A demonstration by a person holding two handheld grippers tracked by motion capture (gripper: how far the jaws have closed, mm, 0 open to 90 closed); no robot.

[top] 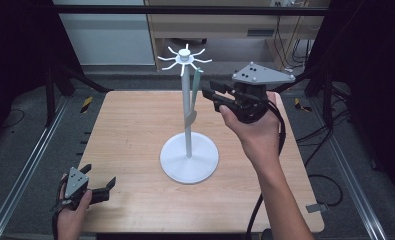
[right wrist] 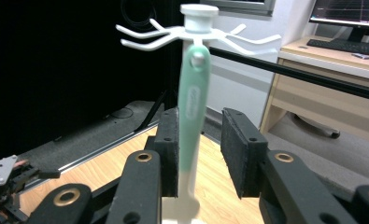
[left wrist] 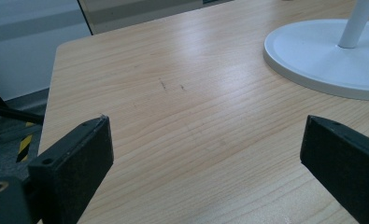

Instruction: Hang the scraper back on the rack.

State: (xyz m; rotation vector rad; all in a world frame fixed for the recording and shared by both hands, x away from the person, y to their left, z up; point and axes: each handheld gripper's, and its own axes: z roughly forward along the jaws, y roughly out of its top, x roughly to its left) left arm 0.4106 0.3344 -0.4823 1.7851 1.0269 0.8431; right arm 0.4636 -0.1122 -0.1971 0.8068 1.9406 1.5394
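Spatula on the rack

The green-handled spatula (right wrist: 191, 112) hung from a hook of the white rack (top: 187, 105); my right gripper (right wrist: 199, 154) stood part-open around its handle, my left gripper (left wrist: 205, 158) wide over the table (left wrist: 196, 112)

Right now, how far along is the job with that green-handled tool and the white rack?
Done: the green-handled utensil already hangs from a hook of the white rack. In hand: the right gripper sits around its handle, a gap on one side. Left: drawing that gripper away. The left gripper waits open over the table.
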